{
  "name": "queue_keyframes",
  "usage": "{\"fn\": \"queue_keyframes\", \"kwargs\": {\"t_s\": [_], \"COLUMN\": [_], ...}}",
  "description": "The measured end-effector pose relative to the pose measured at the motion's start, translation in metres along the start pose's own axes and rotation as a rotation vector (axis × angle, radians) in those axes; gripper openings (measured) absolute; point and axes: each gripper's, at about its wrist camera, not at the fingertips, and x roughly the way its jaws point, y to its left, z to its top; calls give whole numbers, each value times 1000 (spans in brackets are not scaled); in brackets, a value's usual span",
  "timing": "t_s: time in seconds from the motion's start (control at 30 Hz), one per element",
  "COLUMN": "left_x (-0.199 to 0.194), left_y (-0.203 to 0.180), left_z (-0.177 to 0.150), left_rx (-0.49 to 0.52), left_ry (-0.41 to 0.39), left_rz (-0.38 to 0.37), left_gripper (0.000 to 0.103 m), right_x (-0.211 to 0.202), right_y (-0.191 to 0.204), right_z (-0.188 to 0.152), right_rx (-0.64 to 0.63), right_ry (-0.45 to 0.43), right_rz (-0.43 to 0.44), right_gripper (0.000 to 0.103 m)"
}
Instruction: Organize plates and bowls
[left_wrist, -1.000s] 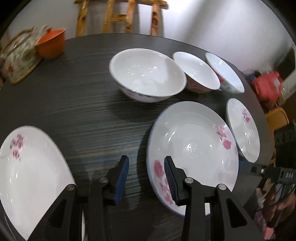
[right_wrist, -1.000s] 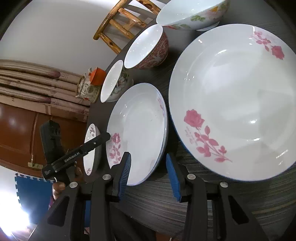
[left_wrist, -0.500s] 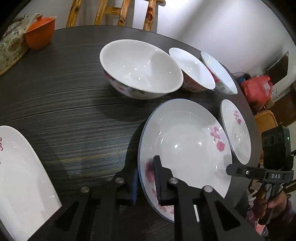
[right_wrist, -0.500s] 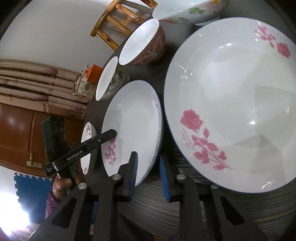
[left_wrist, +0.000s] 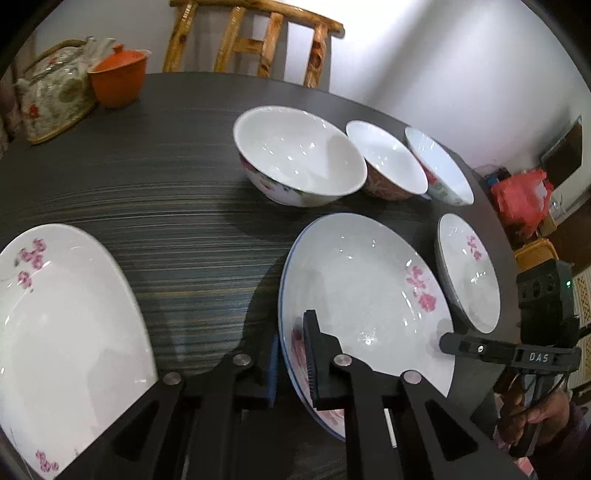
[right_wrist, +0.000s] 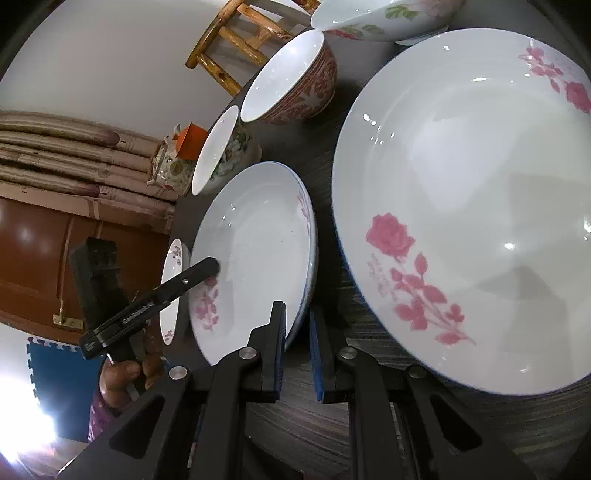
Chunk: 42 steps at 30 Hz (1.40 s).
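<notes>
Plates: left gripper (left_wrist: 291, 354) is pinched on the near rim of the large rose plate (left_wrist: 362, 295) at lower centre of the left wrist view, one finger under the rim, one on top. Right gripper (right_wrist: 297, 343) is pinched on the rim of the mid-size plate (right_wrist: 255, 251) at centre-left of its view. Three bowls (left_wrist: 299, 155) line up at upper right on the dark table (left_wrist: 166, 177); teapot (left_wrist: 51, 99) upper left.

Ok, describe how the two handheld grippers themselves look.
Both the left gripper and the right gripper are matte black, with angular linkage arms, silver round pivot bolts and ribbed blue pads lining the jaws. White lettering marks their sides. No cables are clearly visible.
</notes>
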Motion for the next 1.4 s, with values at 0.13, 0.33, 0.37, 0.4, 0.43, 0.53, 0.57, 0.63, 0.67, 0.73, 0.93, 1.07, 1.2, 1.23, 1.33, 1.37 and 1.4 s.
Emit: {"fn": "queue_keyframes", "kwargs": {"t_s": [0.13,0.33,0.37,0.4,0.43,0.53,0.57,0.63,0.67,0.73,0.93,1.07,1.2,1.23,1.33,1.37,1.4], "left_x": [-15,-41,-47,-54,-60,-76,-81,-89,-92,-97,-103,-106,-107,-107,-107,-107,-106], "left_y": [6,15,19,26,34,55,64,78,88,102,140,160,170,173,177,177,178], "left_z": [-3,-8,-9,-11,-12,-17,-20,-24,-28,-34,-50,-59,-63,-65,-67,-67,-68], "left_rx": [-22,-48,-58,-69,-81,-122,-140,-168,-188,-221,-303,-346,-365,-372,-381,-382,-380], "left_ry": [-29,-76,-85,-93,-99,-120,-125,-131,-132,-137,-144,-150,-148,-147,-144,-143,-140], "left_rz": [7,39,46,54,60,89,101,117,127,138,159,160,176,181,193,197,204], "left_gripper": [11,12,12,12,12,12,12,12,12,12,12,13,14,14,14,14,14], "right_x": [4,14,16,20,22,34,40,51,58,70,111,128,141,145,152,154,157], "right_y": [11,30,34,41,46,66,75,90,97,109,137,148,161,163,170,172,173], "right_z": [-1,-2,-1,1,3,9,11,16,18,21,27,30,32,31,28,28,28], "right_rx": [-18,-43,-51,-65,-76,-113,-129,-157,-167,-186,-224,-249,-272,-277,-302,-310,-311], "right_ry": [13,38,43,48,52,69,75,88,97,114,171,192,208,214,224,227,232], "right_rz": [19,44,47,50,53,69,73,80,84,91,81,65,44,37,17,12,10], "right_gripper": [13,13,13,13,13,13,13,13,13,13,13,13,13,13,13,13,13]}}
